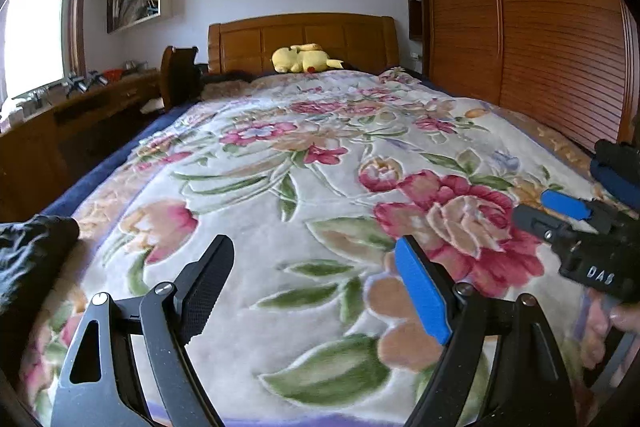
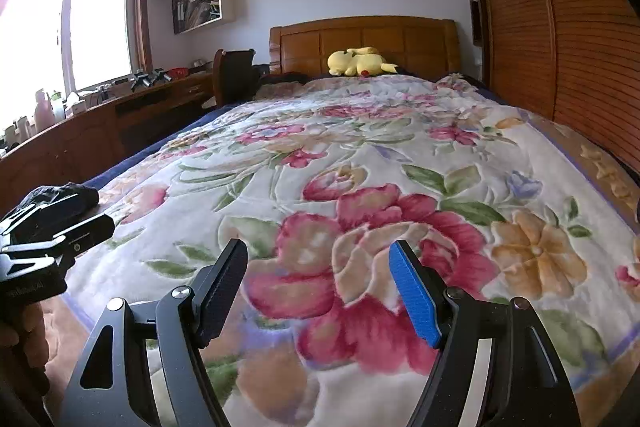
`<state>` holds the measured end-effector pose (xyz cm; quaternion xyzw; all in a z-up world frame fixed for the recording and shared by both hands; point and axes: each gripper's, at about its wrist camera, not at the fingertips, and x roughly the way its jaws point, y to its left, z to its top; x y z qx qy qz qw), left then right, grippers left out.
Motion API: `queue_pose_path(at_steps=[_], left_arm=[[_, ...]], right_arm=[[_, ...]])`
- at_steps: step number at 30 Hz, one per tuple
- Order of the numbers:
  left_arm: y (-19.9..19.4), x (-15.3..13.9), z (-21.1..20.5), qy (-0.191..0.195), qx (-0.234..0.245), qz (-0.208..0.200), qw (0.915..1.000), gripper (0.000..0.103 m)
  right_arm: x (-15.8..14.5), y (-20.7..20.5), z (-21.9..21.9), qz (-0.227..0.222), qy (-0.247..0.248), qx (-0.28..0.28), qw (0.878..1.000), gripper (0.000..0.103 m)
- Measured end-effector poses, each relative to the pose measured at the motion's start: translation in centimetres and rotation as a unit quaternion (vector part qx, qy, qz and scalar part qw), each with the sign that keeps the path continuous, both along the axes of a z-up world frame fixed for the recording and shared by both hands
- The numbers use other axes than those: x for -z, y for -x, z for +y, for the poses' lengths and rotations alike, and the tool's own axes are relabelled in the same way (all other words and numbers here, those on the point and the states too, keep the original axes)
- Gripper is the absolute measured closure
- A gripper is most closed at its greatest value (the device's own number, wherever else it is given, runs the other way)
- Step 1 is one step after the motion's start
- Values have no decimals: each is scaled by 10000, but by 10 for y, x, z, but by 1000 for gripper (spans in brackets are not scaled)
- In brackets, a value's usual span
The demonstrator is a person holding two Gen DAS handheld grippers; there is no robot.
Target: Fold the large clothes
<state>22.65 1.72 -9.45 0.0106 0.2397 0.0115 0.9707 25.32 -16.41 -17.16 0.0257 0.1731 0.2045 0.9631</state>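
A dark black garment (image 1: pixel 28 259) lies bunched at the near left edge of the bed, and it also shows in the right wrist view as a dark heap (image 2: pixel 64 197) behind the other gripper. My left gripper (image 1: pixel 316 247) hovers open over the floral blanket (image 1: pixel 320 155), right of the garment, with nothing between its fingers. My right gripper (image 2: pixel 320 251) is open too, over a large red flower on the blanket (image 2: pixel 400 155). Each gripper appears in the other's view: the right one (image 1: pixel 560 211) at the right edge, the left one (image 2: pixel 60 227) at the left edge.
A yellow plush toy (image 1: pixel 304 59) rests by the wooden headboard (image 1: pixel 300 35). A wooden wardrobe (image 1: pixel 540 27) runs along the right side. Left of the bed stand a cluttered desk (image 1: pixel 80 95) under a window and a chair (image 1: pixel 180 75).
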Motion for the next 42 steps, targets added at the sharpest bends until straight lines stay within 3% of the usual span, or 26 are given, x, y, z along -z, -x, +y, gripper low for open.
queue_pose_path(at_steps=[6,42], left_arm=[[4,-3,4,36,-11,-97,9999,20],[-1,-2,10,174,-66,-84,9998,20]], right_arm=[[-4,15,-4,-94,-41,15,9999,28],[-2,16,-3,-227,114,91,9996,28]])
